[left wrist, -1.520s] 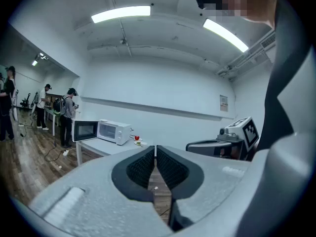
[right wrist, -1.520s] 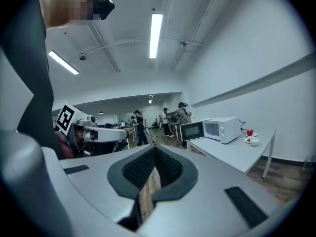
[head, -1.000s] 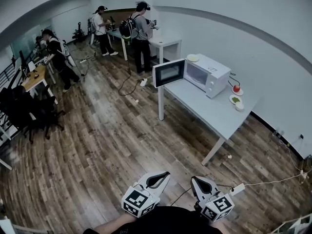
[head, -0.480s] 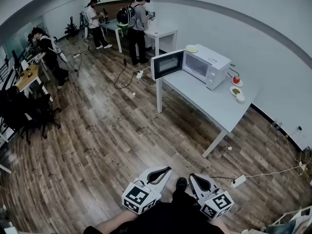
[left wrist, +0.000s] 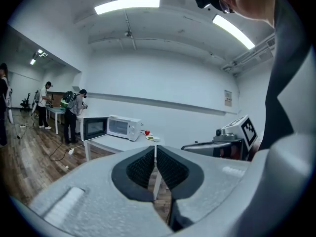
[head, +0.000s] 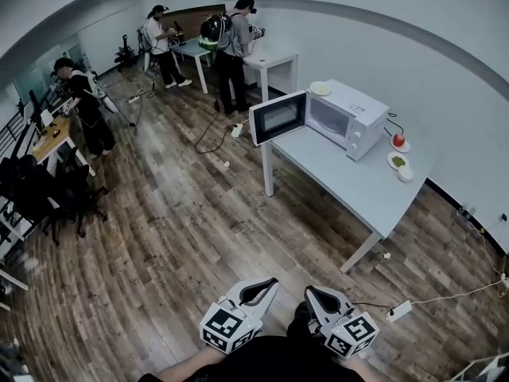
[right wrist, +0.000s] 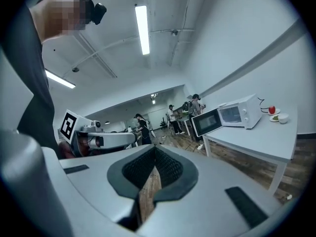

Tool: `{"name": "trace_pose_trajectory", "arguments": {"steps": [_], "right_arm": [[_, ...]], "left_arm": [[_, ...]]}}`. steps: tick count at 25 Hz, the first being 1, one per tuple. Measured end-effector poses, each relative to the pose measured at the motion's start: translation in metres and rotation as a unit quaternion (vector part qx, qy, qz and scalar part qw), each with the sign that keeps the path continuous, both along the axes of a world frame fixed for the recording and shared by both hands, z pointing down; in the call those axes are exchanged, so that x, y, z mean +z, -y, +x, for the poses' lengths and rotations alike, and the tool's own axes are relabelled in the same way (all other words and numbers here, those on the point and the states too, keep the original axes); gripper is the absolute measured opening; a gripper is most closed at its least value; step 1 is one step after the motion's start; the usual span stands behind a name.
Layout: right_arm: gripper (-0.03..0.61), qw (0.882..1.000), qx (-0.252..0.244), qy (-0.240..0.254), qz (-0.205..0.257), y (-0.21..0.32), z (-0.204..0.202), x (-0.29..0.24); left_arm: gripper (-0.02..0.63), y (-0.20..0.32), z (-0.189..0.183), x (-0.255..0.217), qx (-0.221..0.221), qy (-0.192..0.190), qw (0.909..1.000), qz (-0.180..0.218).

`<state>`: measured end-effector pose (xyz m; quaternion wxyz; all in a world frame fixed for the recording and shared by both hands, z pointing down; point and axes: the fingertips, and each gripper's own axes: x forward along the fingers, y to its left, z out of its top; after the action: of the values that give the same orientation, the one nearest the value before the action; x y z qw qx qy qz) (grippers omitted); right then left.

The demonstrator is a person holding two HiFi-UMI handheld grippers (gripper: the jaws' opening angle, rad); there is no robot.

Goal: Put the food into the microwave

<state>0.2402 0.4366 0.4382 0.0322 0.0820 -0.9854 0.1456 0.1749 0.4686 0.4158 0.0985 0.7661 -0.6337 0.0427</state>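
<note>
Left claw [head: 269, 285] and right claw [head: 312, 293] are pressed together, empty, well apart from the microwave [head: 343, 118]. Its door [head: 278, 117] stands open for loading. The food [head: 398, 140] sits just beside it on the desk [head: 350, 185].

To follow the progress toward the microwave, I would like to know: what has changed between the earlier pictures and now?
A foot has come into view between the two hand-held grippers, so the person seems to be taking a step. Nothing was taken hold of or let go. Unchanged: the left hand-held gripper and right hand-held gripper are shut and empty, the microwave has its door open, and the food sits on the table beside it.
</note>
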Motion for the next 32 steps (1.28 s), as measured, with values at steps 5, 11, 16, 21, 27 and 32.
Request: {"name": "trace_pose_trajectory", "arguments": {"steps": [5, 11, 16, 21, 27, 32], "right_arm": [[0.015, 1.0, 0.002, -0.001, -0.004, 0.065, -0.009, -0.004], [0.015, 1.0, -0.003, 0.0, -0.008, 0.14, -0.013, -0.009], [0.015, 1.0, 0.006, 0.008, -0.002, 0.206, 0.0, -0.013], [0.015, 1.0, 0.017, 0.006, -0.009, 0.252, 0.006, -0.008], [0.015, 1.0, 0.001, -0.006, -0.01, 0.28, -0.003, -0.001], [0.015, 1.0, -0.001, -0.01, -0.011, 0.306, -0.018, 0.003]], "left_arm": [[0.021, 0.067, -0.012, -0.011, 0.0, 0.002, 1.0, 0.003], [0.021, 0.146, -0.021, -0.019, -0.007, 0.001, 1.0, 0.002], [0.021, 0.208, -0.019, -0.022, -0.012, 0.01, 0.9999, 0.002], [0.021, 0.247, -0.02, -0.021, -0.022, 0.009, 0.9997, 0.005], [0.021, 0.281, -0.023, -0.016, -0.018, 0.0, 0.9998, 0.001], [0.021, 0.307, -0.041, -0.012, -0.023, -0.003, 0.9997, 0.003]]}}
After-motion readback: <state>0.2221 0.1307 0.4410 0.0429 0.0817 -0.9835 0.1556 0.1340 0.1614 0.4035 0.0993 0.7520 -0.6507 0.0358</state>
